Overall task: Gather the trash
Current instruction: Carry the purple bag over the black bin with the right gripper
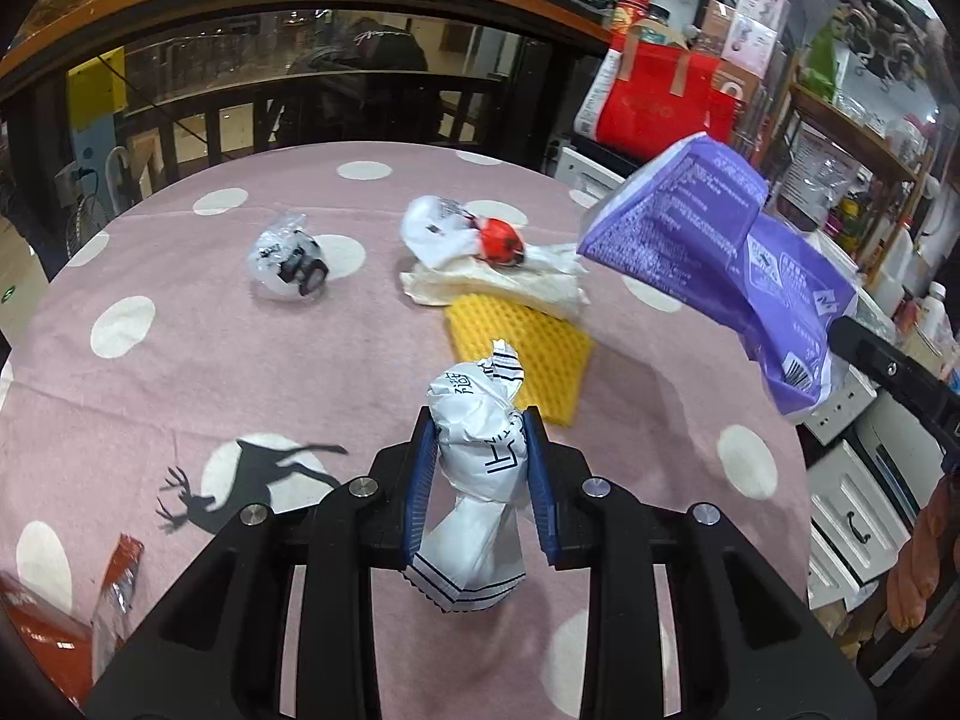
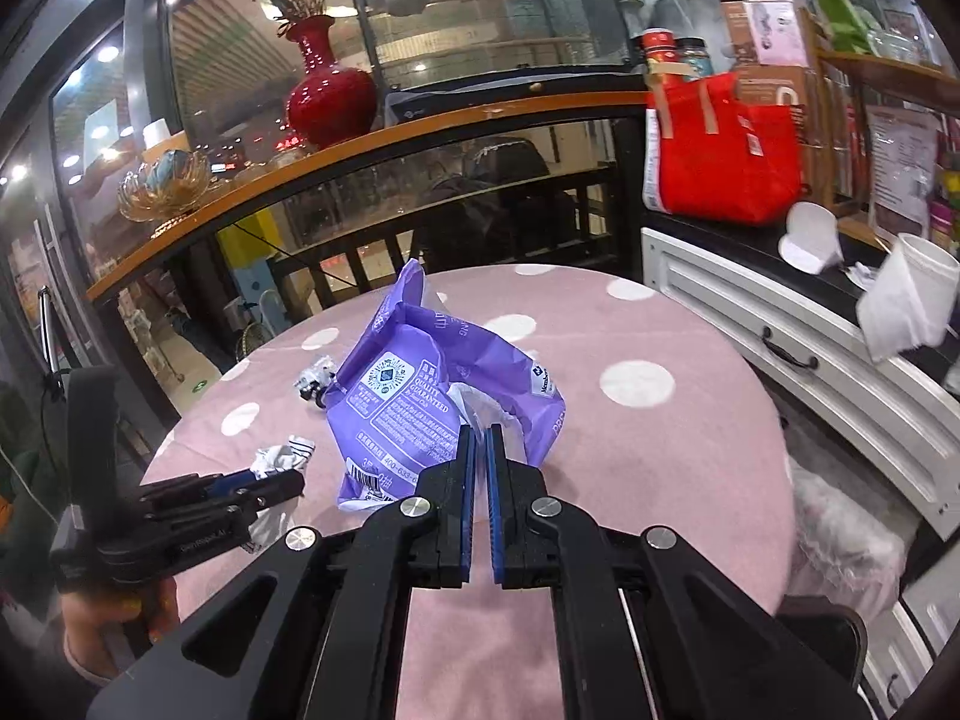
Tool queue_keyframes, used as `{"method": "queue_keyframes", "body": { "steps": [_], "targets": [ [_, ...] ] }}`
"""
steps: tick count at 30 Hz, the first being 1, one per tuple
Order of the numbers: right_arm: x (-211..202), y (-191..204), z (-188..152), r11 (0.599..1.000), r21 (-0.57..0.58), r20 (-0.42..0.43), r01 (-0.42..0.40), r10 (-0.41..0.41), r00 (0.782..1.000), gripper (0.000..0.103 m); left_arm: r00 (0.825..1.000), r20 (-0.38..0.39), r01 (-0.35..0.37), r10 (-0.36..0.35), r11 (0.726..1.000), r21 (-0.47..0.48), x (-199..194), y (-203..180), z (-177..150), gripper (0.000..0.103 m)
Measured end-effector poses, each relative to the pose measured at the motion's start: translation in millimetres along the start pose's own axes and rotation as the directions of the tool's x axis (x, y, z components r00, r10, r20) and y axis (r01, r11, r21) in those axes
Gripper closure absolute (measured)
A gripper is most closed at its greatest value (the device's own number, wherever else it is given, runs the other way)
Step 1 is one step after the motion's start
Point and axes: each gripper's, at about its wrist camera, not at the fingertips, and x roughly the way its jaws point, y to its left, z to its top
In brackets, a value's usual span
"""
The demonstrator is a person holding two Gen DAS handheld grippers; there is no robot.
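Observation:
My left gripper [image 1: 478, 426] is shut on a crumpled white wrapper with black print [image 1: 480, 450] and holds it above the pink dotted tablecloth [image 1: 180, 372]. It also shows in the right wrist view [image 2: 282, 459]. My right gripper [image 2: 482, 429] is shut on a purple plastic bag [image 2: 414, 402], which hangs open above the table; the bag also shows at the right of the left wrist view [image 1: 720, 258]. On the table lie a clear crumpled wrapper [image 1: 288, 264], a white wrapper with a red piece [image 1: 462, 234], a tissue [image 1: 510, 288] and a yellow foam net [image 1: 522, 354].
A red packet [image 1: 120, 570] lies at the table's near left edge. A white cabinet [image 2: 780, 348] with a red bag [image 2: 720, 150] stands to the right. A wooden shelf with a red vase [image 2: 327, 90] runs behind the table.

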Motion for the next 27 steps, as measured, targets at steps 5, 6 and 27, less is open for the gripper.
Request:
{"method": "queue_keyframes", "body": {
  "steps": [5, 6, 27],
  "targets": [
    [-30, -16, -22, 0.999, 0.025, 0.01, 0.048, -0.048, 0.999, 0.098, 0.999, 0.001, 0.034, -0.034, 0.999, 0.034, -9, -22, -11, 0.074],
    [-36, -20, -26, 0.998, 0.036, 0.013, 0.055, -0.056, 0.998, 0.098, 0.999, 0.002, 0.04, -0.04, 0.998, 0.042, -12, -27, -13, 0.074],
    [-149, -133, -117, 0.895, 0.271, -0.035, 0.356, -0.36, 0.932, 0.098, 0.974, -0.028, 0.224, -0.224, 0.945, 0.237, -35, -139, -48, 0.074]
  ]
}}
